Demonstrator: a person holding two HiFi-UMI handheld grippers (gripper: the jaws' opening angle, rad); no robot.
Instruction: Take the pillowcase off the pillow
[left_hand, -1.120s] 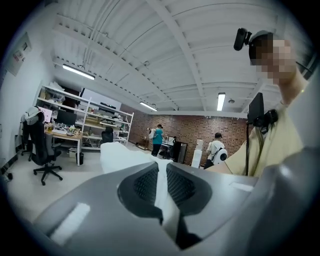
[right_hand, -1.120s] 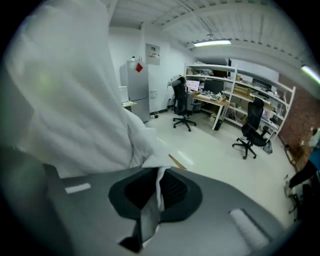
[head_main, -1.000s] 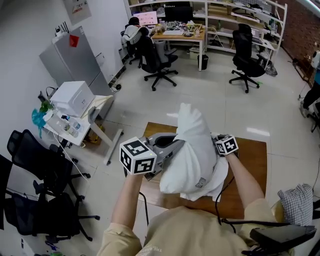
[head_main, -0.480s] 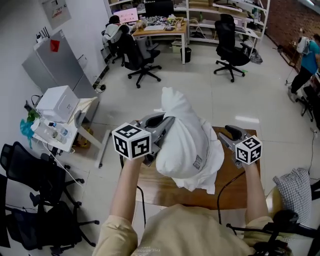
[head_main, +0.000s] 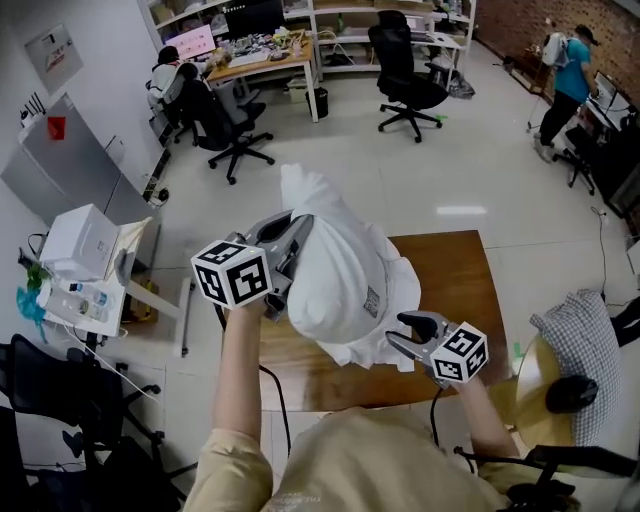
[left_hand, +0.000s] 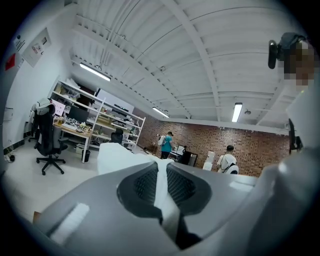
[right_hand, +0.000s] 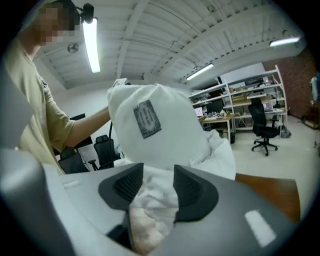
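Observation:
I hold the white pillow (head_main: 340, 270) in its pillowcase up over the wooden table (head_main: 470, 290). My left gripper (head_main: 293, 240) is at its upper left side, shut on a thin fold of the pillowcase (left_hand: 161, 172). My right gripper (head_main: 400, 332) sits at the bundle's lower right edge, under the grey label (head_main: 371, 302). Its jaws have just been opening, and they stand open around bunched white cloth (right_hand: 152, 192) of the loose hem. In the right gripper view the pillow (right_hand: 160, 130) and its label (right_hand: 146, 118) fill the view just beyond the jaws.
A checked cushion (head_main: 580, 330) lies at the right. A white box (head_main: 80, 240) stands on a small table at the left, with black office chairs (head_main: 60, 400) below it. Desks, shelves and more chairs (head_main: 405, 85) fill the back of the room, and a person (head_main: 565, 65) stands at the far right.
The right gripper let go of the pillow's right side, swung out with its jaws apart and came back at the lower edge. The left gripper and pillow shifted left.

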